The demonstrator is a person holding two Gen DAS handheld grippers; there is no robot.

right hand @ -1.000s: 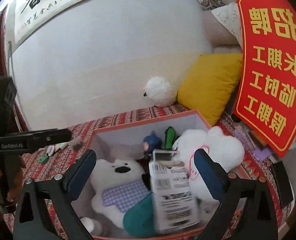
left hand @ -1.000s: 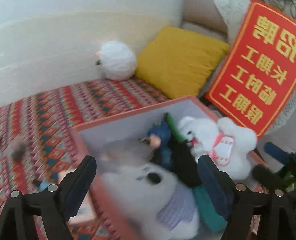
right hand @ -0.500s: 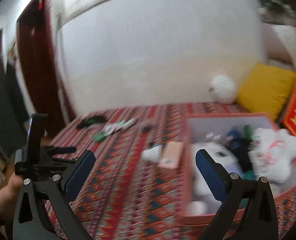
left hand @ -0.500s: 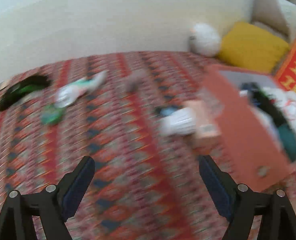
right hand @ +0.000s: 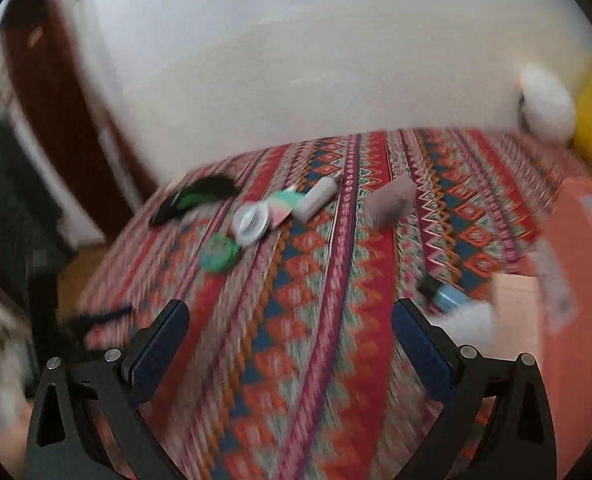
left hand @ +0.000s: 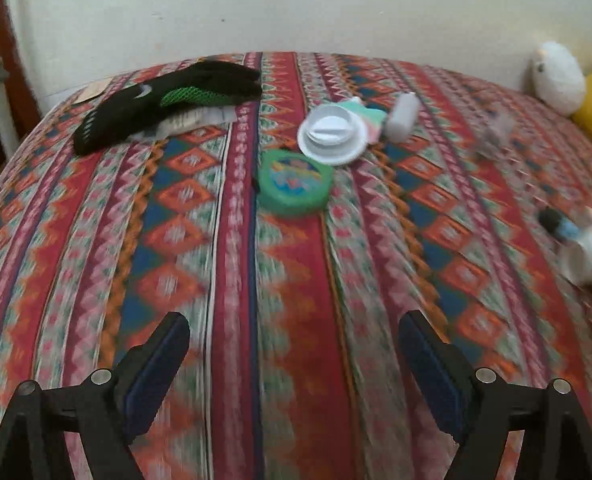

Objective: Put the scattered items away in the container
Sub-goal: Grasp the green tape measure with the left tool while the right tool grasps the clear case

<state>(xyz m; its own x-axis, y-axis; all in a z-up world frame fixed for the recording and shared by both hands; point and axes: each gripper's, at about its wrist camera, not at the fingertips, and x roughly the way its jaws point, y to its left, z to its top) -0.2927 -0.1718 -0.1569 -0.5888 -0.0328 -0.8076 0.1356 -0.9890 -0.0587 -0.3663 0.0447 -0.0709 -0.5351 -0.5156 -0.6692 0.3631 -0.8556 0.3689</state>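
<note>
A: Where's the loose stuff?
B: Ahead of the left gripper, well beyond its jaws: green tin touching the white lid, black glove off left.
A: And the box?
B: Right of the right gripper. Both jaws spread wide, empty, presumably for the next pick.

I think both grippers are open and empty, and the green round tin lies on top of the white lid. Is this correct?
Not quite. The green round tin lies on the patterned cloth just in front of the white lid, not on top of it; the left wrist view shows this. The left gripper and right gripper are indeed open and empty.
</note>
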